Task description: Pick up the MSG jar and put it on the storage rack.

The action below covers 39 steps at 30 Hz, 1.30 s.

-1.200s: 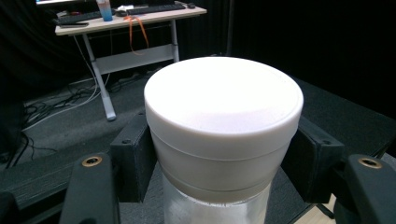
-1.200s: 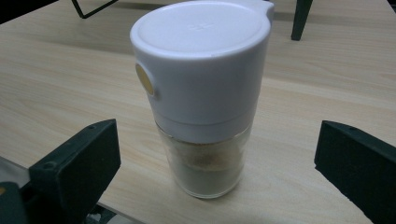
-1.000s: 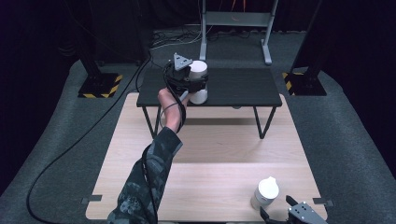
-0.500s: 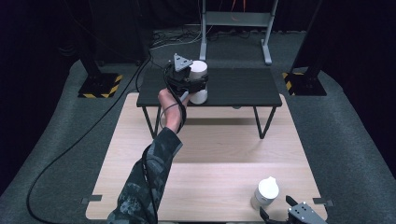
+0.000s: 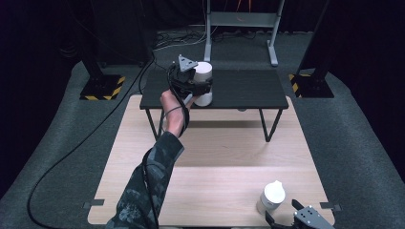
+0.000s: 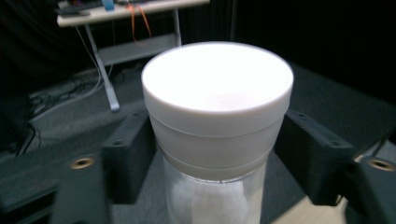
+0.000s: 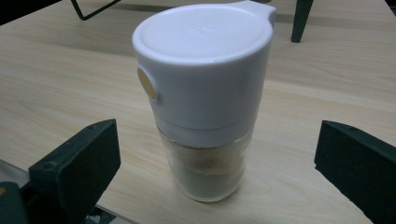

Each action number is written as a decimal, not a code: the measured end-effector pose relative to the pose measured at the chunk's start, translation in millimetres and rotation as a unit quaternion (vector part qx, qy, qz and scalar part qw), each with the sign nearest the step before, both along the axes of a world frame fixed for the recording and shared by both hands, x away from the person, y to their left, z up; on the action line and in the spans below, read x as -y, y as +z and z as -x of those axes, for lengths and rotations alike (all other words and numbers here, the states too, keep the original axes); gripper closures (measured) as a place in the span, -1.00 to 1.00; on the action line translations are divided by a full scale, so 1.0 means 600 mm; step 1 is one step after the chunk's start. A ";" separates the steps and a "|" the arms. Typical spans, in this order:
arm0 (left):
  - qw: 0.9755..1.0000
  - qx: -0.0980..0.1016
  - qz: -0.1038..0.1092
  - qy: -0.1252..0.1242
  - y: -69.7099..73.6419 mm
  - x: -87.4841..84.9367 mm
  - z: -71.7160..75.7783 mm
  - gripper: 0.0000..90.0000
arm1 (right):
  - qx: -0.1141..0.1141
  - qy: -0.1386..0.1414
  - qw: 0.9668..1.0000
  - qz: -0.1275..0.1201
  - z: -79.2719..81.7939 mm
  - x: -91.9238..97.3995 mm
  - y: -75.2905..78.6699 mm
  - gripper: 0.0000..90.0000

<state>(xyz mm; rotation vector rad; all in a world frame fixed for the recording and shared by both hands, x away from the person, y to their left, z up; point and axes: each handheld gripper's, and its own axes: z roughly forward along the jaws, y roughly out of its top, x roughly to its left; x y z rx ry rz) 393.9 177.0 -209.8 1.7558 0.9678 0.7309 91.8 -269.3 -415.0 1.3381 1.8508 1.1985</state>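
A clear jar with a white lid [image 5: 204,82] stands on the small black table [image 5: 248,88], holding white powder [image 6: 212,200]. My left gripper [image 5: 197,89] is around it. Its jaws have just been opening and now stand open beside the jar [image 6: 217,116], one on each side, just off the glass. A second jar [image 5: 273,195] with a white flip-top cap and brownish powder [image 7: 205,112] stands on the wooden board [image 5: 215,157] near its front right corner. My right gripper [image 5: 282,213] sits open just behind it, with its jaws wide on either side and not touching it [image 7: 217,163].
The black table stands on thin legs at the board's far edge. Grey carpet surrounds the board, and a black cable [image 5: 71,152] runs across it on the left. Stand bases with yellow-black tape [image 5: 102,88] and a metal frame [image 5: 239,28] lie beyond.
Both hands and both jars keep their places in the high view. No shift of the left jaws can be made out there.
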 end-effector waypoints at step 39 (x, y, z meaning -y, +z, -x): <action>0.963 -0.250 -0.097 -0.035 -0.286 -0.079 0.124 -1.00 | 0.012 -0.002 1.000 0.004 0.003 -0.010 0.003 -1.00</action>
